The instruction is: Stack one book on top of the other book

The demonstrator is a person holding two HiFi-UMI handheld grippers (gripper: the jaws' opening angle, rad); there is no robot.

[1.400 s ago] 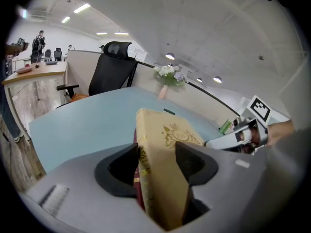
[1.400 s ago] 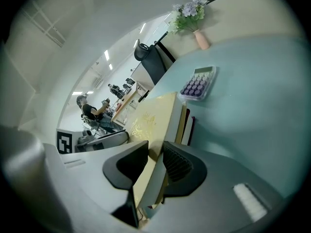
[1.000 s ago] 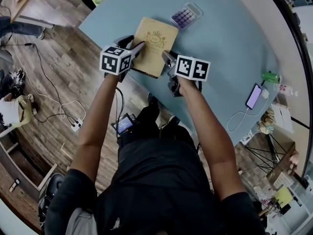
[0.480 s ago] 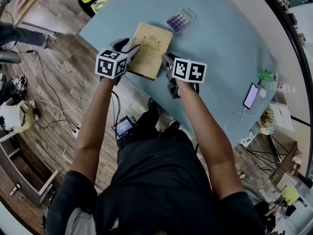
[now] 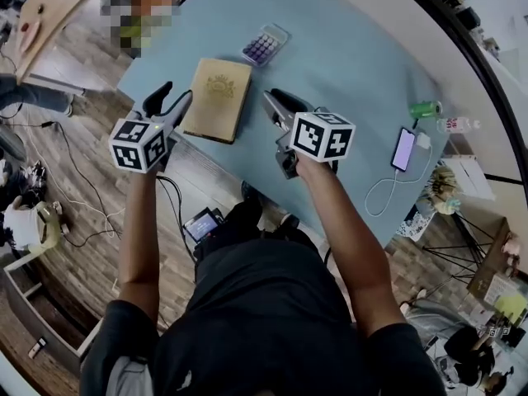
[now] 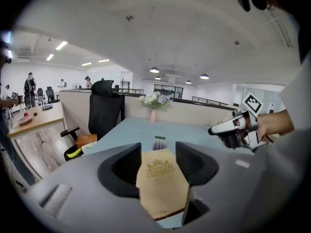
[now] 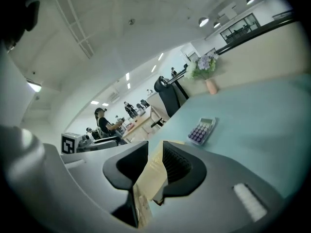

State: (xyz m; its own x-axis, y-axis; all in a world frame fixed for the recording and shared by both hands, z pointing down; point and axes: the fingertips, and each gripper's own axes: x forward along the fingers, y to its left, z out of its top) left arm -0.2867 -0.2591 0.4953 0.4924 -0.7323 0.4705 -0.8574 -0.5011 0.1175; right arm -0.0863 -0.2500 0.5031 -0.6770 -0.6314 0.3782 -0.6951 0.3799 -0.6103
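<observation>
A tan book (image 5: 216,99) with a gold crest lies flat on the blue table (image 5: 355,64) near its front left corner. A darker edge shows under its near end (image 6: 167,213), so a second book may lie beneath. My left gripper (image 5: 172,101) hangs just left of the book, raised off it, open and empty. My right gripper (image 5: 276,106) hovers to the book's right, its jaws a narrow gap apart and holding nothing. In each gripper view the book (image 7: 148,174) shows through the gap, lying beyond the jaws.
A purple-keyed calculator (image 5: 265,44) lies just beyond the book. A phone on a cable (image 5: 405,148) and a green can (image 5: 426,109) sit at the table's right side. The table's front edge runs right below the book; wooden floor and cables lie on the left.
Both grippers have let go of the book's sides, lifting up and away, the left one out to the left, the right one to the right. The book stays on the table.
</observation>
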